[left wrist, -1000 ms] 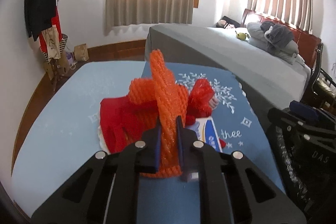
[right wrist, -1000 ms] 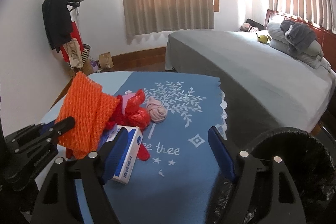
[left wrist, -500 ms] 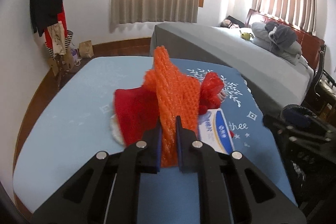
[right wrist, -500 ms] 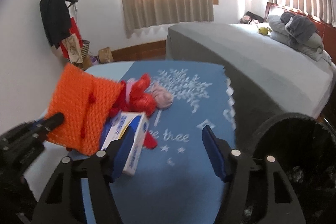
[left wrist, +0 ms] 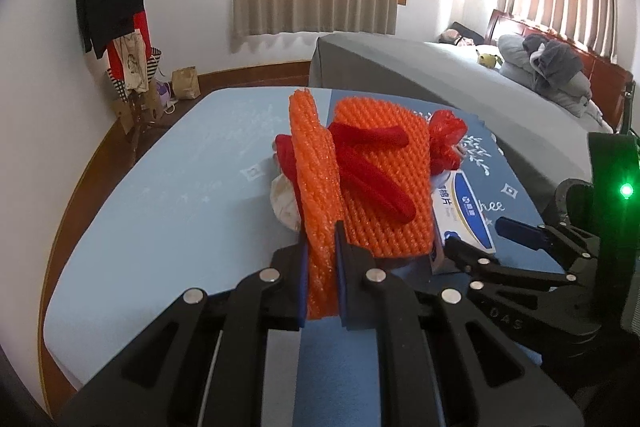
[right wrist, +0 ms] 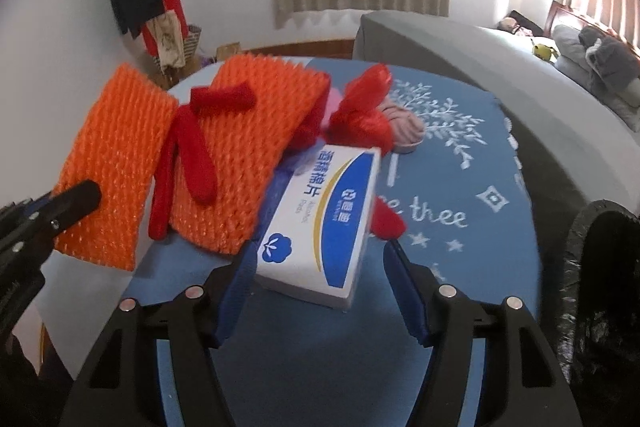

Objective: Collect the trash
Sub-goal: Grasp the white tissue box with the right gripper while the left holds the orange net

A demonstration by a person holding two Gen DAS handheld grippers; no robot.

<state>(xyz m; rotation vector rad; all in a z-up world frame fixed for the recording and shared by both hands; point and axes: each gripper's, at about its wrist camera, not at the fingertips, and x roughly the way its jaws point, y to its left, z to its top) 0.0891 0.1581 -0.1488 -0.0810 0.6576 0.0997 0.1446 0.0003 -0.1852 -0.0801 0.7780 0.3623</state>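
Observation:
My left gripper (left wrist: 322,255) is shut on an orange foam net (left wrist: 316,179), held upright on edge; the net also shows in the right wrist view (right wrist: 108,163). A second orange foam net (right wrist: 248,155) lies beside it with red strips (right wrist: 188,155) draped over it. A white and blue box (right wrist: 328,215) lies on the blue tablecloth (right wrist: 460,167), its near end between the fingers of my open right gripper (right wrist: 320,279). A red plastic wrapper (right wrist: 366,107) and a pink wad (right wrist: 404,125) lie behind the box.
A black-lined trash bin (right wrist: 600,287) stands at the right edge of the table. A grey bed (left wrist: 440,79) lies beyond the table. A coat rack (left wrist: 116,7) stands by the left wall. White crumpled paper (left wrist: 284,203) sits under the nets.
My right gripper has moved forward and down to the box, which now sits between its open fingers. My left gripper still holds the orange net, which has tilted lower.

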